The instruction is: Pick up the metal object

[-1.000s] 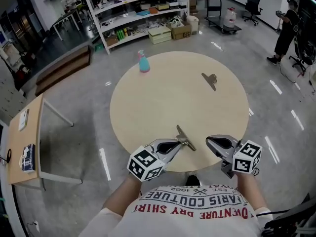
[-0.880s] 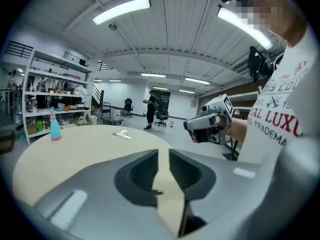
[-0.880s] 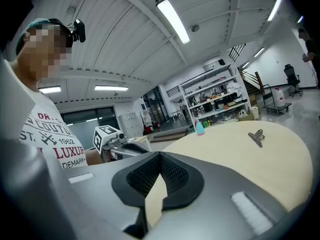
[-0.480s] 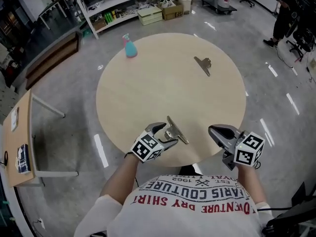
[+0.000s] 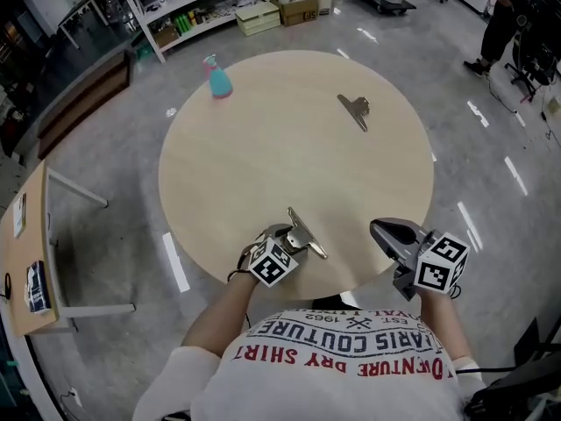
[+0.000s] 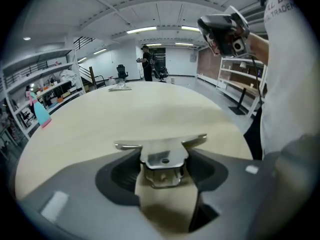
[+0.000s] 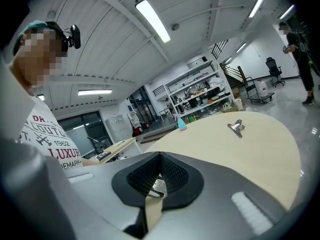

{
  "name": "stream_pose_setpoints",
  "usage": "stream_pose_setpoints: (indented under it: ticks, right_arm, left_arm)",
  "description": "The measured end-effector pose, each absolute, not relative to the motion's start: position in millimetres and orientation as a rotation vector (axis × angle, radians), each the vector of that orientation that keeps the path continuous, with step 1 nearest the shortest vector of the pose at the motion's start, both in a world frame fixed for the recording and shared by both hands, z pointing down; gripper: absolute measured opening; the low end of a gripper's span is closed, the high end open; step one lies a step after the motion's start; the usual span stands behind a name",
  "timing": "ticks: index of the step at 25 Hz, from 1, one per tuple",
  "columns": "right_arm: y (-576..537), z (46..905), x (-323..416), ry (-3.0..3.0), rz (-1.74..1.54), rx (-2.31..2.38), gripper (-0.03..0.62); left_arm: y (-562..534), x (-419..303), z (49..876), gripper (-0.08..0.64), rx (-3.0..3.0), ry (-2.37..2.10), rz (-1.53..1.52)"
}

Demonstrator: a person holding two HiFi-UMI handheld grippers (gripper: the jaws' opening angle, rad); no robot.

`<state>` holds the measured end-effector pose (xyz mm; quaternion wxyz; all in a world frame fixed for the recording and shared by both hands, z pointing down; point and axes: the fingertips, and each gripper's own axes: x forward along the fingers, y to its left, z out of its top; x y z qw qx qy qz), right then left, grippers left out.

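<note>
Two metal clips lie on the round beige table [image 5: 263, 147]. The near clip [image 5: 307, 233] [image 6: 161, 145] lies close to the table's front edge, its handle between the jaws of my left gripper [image 5: 294, 238] [image 6: 163, 156]. Those jaws are closing, and their pads touch the handle on both sides while the clip rests on the table. The far clip [image 5: 353, 109] [image 7: 236, 127] lies alone at the back right. My right gripper [image 5: 379, 229] [image 7: 160, 156] hovers at the front right edge, shut and empty.
A blue spray bottle [image 5: 216, 78] [image 7: 181, 124] stands at the table's far left edge. A small wooden side table [image 5: 26, 235] is on the left, shelving [image 5: 202, 7] is behind, and a person [image 5: 500, 24] stands at the far right.
My left gripper, shut beside the near clip a second ago, has opened and slid forward around its handle. The right gripper has stayed put.
</note>
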<state>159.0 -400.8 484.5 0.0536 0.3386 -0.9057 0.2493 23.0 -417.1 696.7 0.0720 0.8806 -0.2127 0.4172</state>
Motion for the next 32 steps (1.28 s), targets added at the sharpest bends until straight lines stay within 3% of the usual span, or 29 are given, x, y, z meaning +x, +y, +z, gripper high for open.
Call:
stream_pose_setpoints:
  ticks: [13, 23, 32]
  right_arm:
    - [-398, 491, 160, -2.745, 0.772, 1.014, 0.002]
    - [-394, 480, 157, -2.78, 0.719, 1.019, 0.002]
    - [-387, 465, 144, -2.827, 0.645, 0.951, 0.002]
  left_arm:
    - [-423, 23, 688, 0.278, 2.642, -0.717, 1.104]
    - [-408, 32, 498, 0.278, 2.831, -0.847, 0.566]
    - [-396, 21, 481, 0.278, 2.767, -0.859, 0.484]
